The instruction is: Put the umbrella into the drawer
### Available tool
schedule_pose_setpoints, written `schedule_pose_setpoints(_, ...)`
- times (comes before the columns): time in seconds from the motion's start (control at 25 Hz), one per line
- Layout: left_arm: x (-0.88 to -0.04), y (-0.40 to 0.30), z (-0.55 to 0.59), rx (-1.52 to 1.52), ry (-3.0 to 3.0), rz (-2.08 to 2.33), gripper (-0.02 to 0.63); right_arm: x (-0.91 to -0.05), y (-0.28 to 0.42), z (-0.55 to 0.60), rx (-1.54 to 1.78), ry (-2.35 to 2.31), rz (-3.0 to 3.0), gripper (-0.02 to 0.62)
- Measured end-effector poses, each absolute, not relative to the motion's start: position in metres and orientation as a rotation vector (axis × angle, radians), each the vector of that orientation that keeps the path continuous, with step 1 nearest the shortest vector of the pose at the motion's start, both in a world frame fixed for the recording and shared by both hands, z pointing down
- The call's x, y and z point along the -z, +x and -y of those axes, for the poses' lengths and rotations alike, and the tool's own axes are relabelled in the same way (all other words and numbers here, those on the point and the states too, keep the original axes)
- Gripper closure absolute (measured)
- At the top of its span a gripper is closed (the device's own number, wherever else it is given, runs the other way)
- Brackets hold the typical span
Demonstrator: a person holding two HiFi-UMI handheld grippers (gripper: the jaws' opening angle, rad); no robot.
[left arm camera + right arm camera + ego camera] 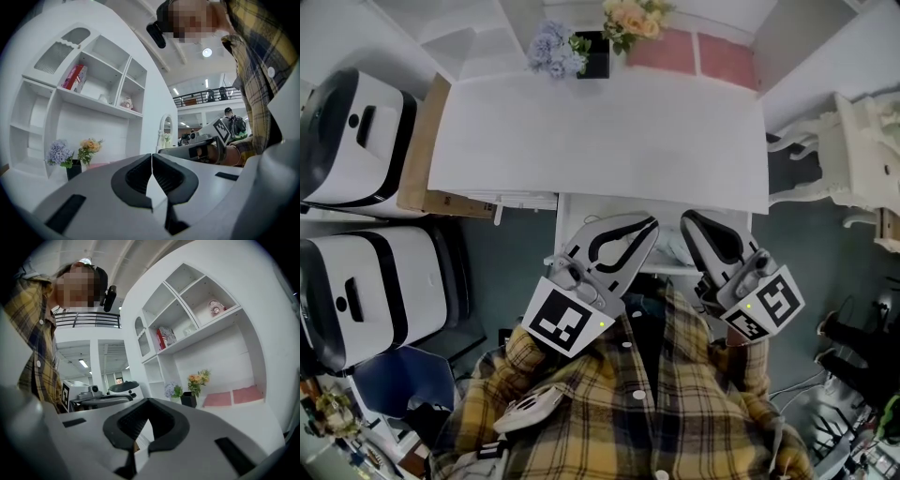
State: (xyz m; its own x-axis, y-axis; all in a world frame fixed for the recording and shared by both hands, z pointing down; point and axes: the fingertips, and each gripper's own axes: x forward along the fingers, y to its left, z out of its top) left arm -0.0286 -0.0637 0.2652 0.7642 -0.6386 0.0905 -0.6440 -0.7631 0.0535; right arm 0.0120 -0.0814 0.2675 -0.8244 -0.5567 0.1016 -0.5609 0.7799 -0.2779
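No umbrella shows in any view, and I cannot make out an open drawer. Both grippers hover side by side at the near edge of the white desk [600, 131], close to the person's plaid shirt, pointing level toward the shelves. My left gripper [645, 228] is shut, its black pads [136, 176] meeting with nothing between them. My right gripper [692, 223] is shut too, and its pads [164, 420] are pressed together and empty. Each gripper view catches the other gripper off to the side: the right gripper [197, 149] and the left gripper [101, 399].
A black vase with purple and orange flowers [592, 52] and pink pads [694, 52] sit at the desk's back. White wall shelves hold a red box [75, 77]. Two white-and-black machines [356, 141] and a cardboard box [422, 164] stand left; a white ornate chair [853, 150] stands right.
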Motion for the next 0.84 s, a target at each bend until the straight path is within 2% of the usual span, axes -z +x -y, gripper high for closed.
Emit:
schedule_pose_setpoints(0.44,-0.263,-0.033,0.066,-0.019,2.783,1.015,0.584,-0.268,0.018,0.080,-0.473,0.934,2.946,0.578)
schedule_pose_setpoints(0.84,-0.264,-0.020,0.058,-0.103,2.901,0.859,0.584,-0.268,0.021,0.078,-0.461,0.940,2.957,0.578)
